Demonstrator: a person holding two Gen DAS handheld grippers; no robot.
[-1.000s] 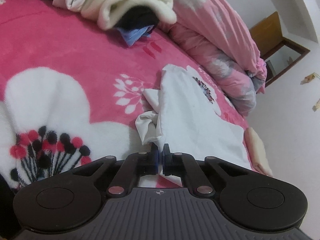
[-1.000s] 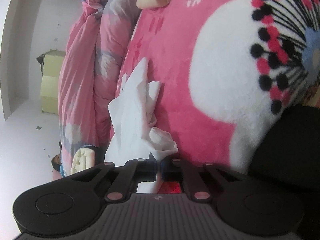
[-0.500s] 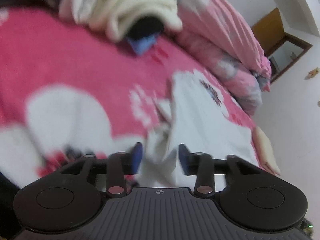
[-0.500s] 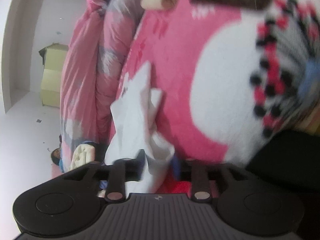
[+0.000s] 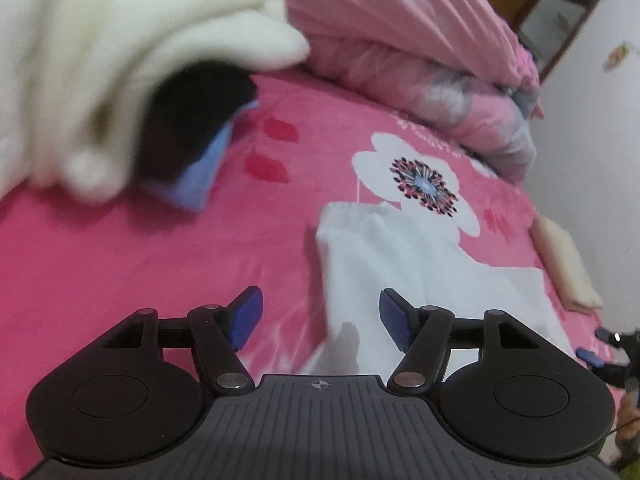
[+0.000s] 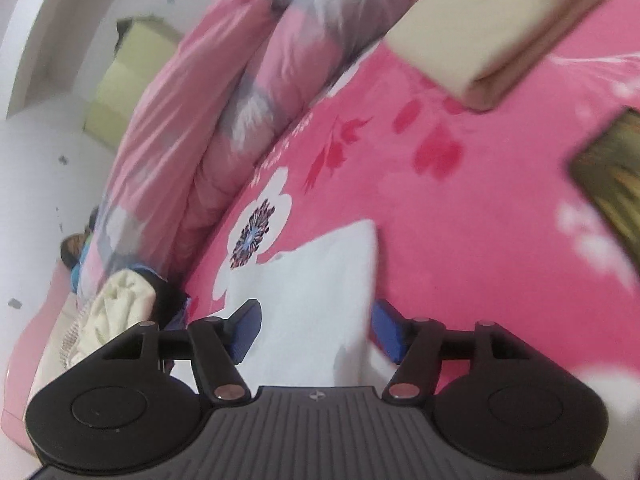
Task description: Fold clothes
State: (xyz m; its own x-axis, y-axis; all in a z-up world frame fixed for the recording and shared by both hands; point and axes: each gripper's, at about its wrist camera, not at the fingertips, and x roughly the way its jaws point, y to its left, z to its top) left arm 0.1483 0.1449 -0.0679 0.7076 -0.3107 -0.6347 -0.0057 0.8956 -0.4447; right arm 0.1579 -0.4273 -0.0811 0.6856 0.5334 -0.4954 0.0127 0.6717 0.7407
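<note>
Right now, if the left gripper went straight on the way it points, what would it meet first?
Most likely the white garment lying flat on the pink blanket; the left gripper, jaws open and empty, points down at its near edge, though depth is unclear.

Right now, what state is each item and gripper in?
left gripper: open, jaws just opened, gripping nothing
right gripper: open, jaws just opened, gripping nothing
white garment: released, lying flat on the bed
beige garment: folded
cream clothes pile: unfolded, heaped

both grippers' jaws apart, empty
</note>
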